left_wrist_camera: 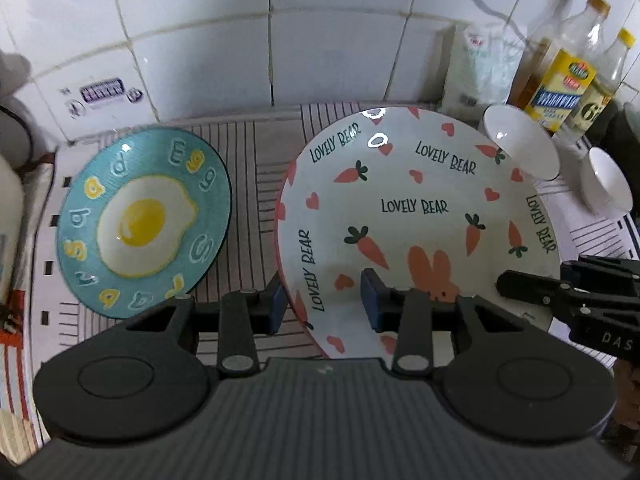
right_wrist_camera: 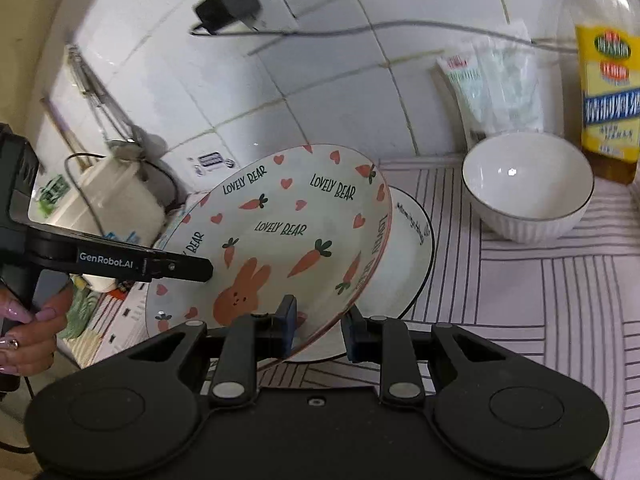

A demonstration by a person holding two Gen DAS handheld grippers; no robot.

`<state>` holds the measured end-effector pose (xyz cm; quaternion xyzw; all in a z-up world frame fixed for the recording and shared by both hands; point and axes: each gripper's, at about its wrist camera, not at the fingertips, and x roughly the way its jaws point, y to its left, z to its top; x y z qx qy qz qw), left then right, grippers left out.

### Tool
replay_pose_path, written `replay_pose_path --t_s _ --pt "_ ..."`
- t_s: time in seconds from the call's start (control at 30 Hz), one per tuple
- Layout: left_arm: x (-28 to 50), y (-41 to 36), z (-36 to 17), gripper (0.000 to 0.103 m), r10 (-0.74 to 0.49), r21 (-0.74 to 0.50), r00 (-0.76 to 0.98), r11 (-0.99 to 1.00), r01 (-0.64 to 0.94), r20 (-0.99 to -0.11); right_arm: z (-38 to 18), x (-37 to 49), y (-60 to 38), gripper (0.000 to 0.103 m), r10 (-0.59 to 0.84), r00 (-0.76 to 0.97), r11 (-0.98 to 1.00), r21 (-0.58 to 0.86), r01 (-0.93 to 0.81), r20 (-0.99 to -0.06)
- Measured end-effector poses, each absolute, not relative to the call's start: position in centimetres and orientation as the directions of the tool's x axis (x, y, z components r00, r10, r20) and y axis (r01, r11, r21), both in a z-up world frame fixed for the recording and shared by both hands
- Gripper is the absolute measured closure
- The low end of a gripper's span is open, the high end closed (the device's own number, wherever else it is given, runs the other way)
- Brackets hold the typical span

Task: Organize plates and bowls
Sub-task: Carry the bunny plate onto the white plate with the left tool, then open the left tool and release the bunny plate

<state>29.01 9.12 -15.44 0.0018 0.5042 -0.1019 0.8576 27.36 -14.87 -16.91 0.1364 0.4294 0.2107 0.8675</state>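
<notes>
While both grippers carry the carrot plate (right_wrist_camera: 280, 236) tilted above the white plate (right_wrist_camera: 408, 256), seemingly to stack it there, the left gripper (left_wrist_camera: 324, 300) pinches its near-left rim, jaws narrowly parted around it; the right gripper (right_wrist_camera: 320, 326) clamps the near-right rim likewise. Left lies the egg plate (left_wrist_camera: 144, 220); far right sits a white bowl (right_wrist_camera: 528, 188).

White tiled wall (left_wrist_camera: 240, 48) — striped counter mat (right_wrist_camera: 540, 300) below.
</notes>
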Motion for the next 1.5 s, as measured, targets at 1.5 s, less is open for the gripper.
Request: replay_pose_path --t_s 1.5 --pt "33.1 10.1 -19.7 0.075 -0.279 -0.214 0.190 0.928 0.304 -0.941 -16.3 27.7 -6.4 0.075 -0.072 0.502 0.997 -0.075 0.014 -0.862"
